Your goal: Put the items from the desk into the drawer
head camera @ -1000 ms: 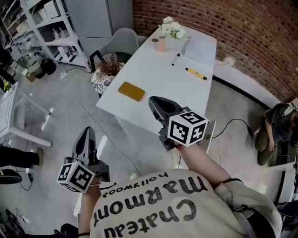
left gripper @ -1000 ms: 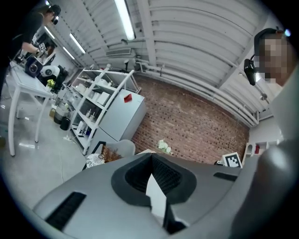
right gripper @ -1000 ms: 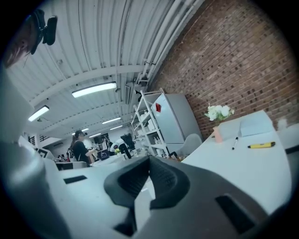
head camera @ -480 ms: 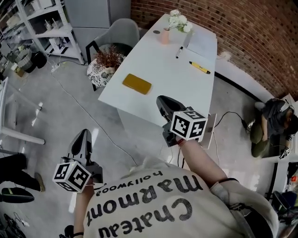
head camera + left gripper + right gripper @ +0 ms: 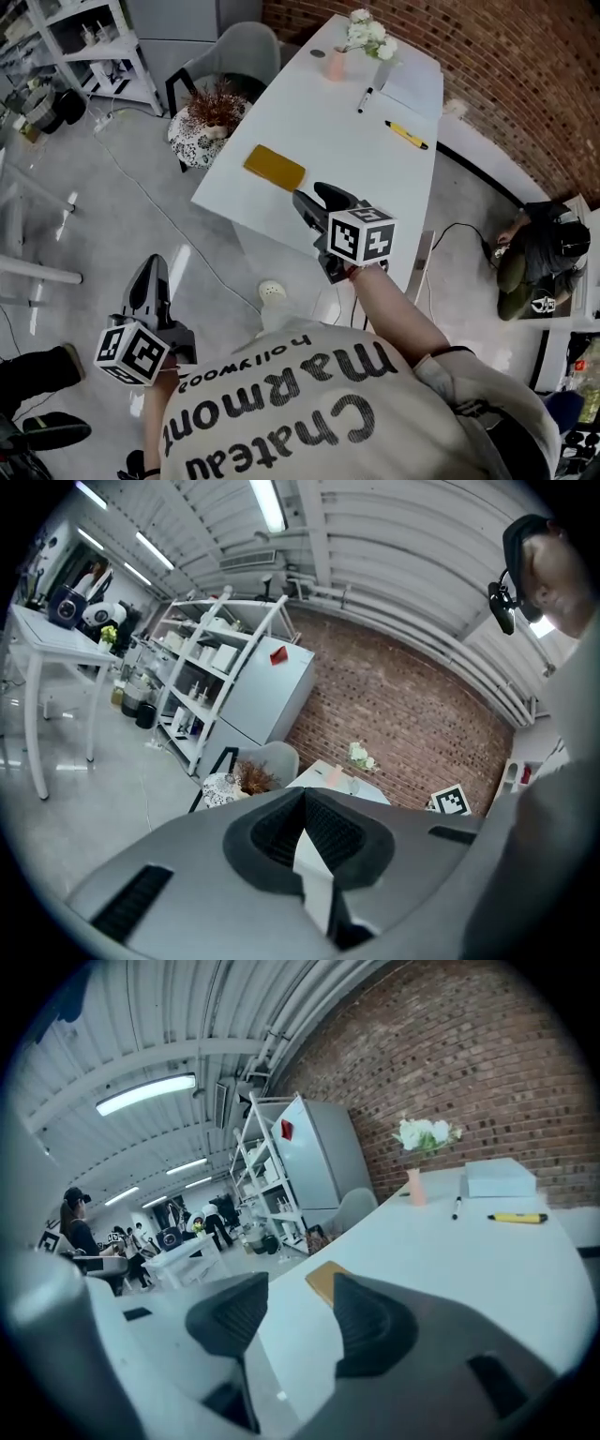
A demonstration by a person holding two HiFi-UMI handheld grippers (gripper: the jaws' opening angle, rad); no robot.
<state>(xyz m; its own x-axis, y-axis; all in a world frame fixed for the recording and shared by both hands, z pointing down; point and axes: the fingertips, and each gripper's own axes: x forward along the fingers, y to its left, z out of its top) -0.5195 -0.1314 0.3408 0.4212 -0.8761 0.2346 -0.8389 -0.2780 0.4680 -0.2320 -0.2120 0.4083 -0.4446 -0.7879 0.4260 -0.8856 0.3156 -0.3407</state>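
On the white desk (image 5: 328, 141) lie a flat yellow-brown item (image 5: 274, 168), a black marker (image 5: 365, 100), a yellow pen (image 5: 407, 135) and a white box (image 5: 412, 89). My right gripper (image 5: 315, 199) hovers at the desk's near edge, just short of the yellow-brown item (image 5: 325, 1282). Its jaws have just been opening, and the right gripper (image 5: 295, 1314) stands open with nothing between its pads. My left gripper (image 5: 150, 272) hangs low over the floor, left of the desk. In its own view the left gripper (image 5: 305, 822) is shut and empty. No drawer is plainly visible.
A pink vase (image 5: 335, 64) with white flowers (image 5: 368, 36) stands at the desk's far end. A grey chair (image 5: 225, 56) and a speckled pot of dried plants (image 5: 202, 127) sit left of the desk. A person (image 5: 534, 258) crouches on the floor at right. Shelving (image 5: 94, 47) is at far left.
The right gripper has sunk toward the desk's near edge and its jaws have parted. The left gripper has dropped lower and further left.
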